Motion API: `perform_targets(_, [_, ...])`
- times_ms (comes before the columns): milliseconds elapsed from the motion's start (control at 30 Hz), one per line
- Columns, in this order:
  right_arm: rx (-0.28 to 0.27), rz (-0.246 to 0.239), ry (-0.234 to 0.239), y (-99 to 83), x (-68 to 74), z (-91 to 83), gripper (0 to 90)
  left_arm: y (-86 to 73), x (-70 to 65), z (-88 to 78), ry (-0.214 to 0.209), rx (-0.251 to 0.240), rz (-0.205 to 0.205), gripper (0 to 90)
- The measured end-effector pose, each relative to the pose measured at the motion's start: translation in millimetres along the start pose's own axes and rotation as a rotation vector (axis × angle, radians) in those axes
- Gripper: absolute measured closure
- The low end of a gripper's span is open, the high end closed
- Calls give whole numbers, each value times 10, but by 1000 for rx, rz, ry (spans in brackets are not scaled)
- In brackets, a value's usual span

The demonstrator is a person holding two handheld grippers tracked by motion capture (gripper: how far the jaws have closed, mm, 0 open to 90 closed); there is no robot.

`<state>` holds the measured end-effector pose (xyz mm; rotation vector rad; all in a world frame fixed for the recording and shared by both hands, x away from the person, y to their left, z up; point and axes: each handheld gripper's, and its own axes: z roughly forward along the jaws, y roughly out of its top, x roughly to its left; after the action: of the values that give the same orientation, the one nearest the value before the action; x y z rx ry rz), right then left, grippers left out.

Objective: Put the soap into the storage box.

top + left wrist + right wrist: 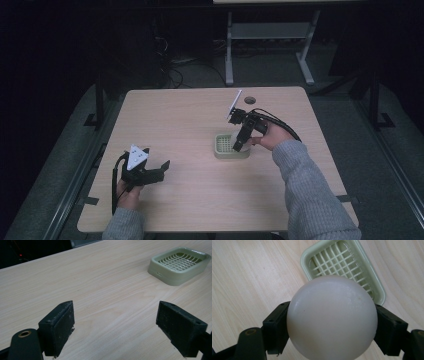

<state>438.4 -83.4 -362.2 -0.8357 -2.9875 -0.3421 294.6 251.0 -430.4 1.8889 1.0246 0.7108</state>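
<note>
A pale green soap dish (231,148) with a grid floor sits right of the table's middle. My right gripper (241,144) hangs just above the dish, shut on a round white ball (332,317) that bulges between the jaws in the right gripper view, with the soap dish (347,257) below and beyond it. Near the front left of the table my left gripper (155,167) rests low, open, with nothing between its jaws. In the left gripper view its gripper (115,326) spans bare wood, and the soap dish (178,265) lies at the upper right.
The light wood table (180,125) has a round cable hole (249,100) near its far edge. Beyond it stand the legs of a second desk (270,35) and some floor cables. Dark floor surrounds the table.
</note>
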Motion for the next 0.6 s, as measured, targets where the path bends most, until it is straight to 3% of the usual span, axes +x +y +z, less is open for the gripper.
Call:
perform_targets(333, [-10,2,0,109,-27,8,233,3,-1,-4,0,-2,-5,148])
perform_targets(600, [13,6,-4,160,-61,113,234,5,5,-11,1,1,4,148])
